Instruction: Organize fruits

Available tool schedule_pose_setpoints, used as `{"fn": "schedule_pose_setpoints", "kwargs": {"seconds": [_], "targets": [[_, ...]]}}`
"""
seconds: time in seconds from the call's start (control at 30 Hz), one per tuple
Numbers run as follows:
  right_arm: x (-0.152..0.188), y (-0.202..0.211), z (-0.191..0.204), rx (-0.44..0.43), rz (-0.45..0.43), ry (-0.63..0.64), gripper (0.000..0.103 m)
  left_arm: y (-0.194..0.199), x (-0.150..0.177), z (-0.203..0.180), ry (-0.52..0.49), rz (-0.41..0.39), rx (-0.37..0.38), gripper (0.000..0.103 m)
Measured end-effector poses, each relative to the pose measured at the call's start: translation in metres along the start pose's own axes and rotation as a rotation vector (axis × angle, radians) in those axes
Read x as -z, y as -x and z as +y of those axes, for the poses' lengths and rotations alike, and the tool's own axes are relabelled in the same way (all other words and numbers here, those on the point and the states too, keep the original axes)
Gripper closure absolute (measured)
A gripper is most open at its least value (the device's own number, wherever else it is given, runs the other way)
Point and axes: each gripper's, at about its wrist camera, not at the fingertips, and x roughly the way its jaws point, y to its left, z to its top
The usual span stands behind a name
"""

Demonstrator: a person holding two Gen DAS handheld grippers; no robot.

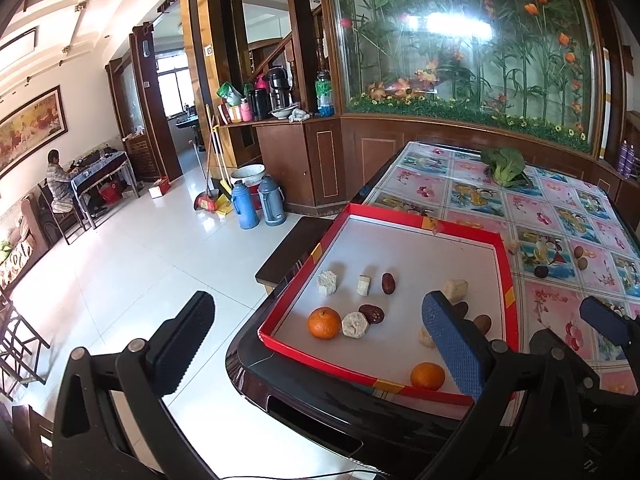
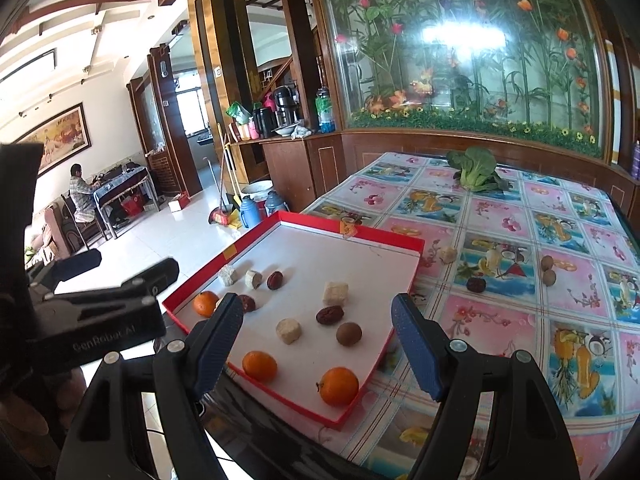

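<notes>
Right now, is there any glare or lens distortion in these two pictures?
Left wrist view: white glare blows out part of the glass panel; the fisheye bends the table edge. Right wrist view: the same glare on the glass, dark corners, red tray sharp.

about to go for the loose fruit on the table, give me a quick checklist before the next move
1. Right hand-held gripper open and empty: ok.
2. Left hand-held gripper open and empty: ok.
3. Red tray has bare floor for more fruit: ok.
4. Everything already in the tray: not ok, a red date, two brown round fruits and a pale cube lie on the tablecloth.
5. Path to the date clear: ok.
6. Tray fully on the table: cannot tell.
</notes>
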Motion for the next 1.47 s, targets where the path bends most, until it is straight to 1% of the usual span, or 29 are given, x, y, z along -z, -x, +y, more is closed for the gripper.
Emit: {"fn": "schedule_pose_setpoints", "kwargs": {"seconds": [0.13, 0.3, 0.57, 0.9, 1.13, 1.47], "targets": [[-0.007, -0.011, -0.001, -0.011, 0.005, -0.009, 0.027, -0.013, -0.001, -0.003, -0.013, 0.025, -0.004, 0.0], [-0.009, -0.03, 0.0, -0.009, 0.04, 0.005, 0.027, -0.03, 0.0, 0.001, -0.005, 0.053, -0.008, 0.0], [-0.01, -0.039, 0.005, -0.009, 0.035, 0.001, 0.027, -0.056, 0.0, 0.008, -0.009, 0.085, -0.002, 0.0], [-0.009, -0.046, 0.012, -0.015, 0.042, 0.007, 0.027, -0.064, 0.001, 0.014, -0.006, 0.095, 0.007, 0.0], [-0.008, -0.045, 0.008, -0.017, 0.042, -0.003, 0.027, -0.066, 0.003, 0.012, -0.007, 0.107, 0.022, 0.0], [-0.007, -0.041, 0.001, -0.031, 0.039, -0.023, 0.027, -0.061, 0.003, 0.006, -0.021, 0.095, 0.018, 0.0]]}}
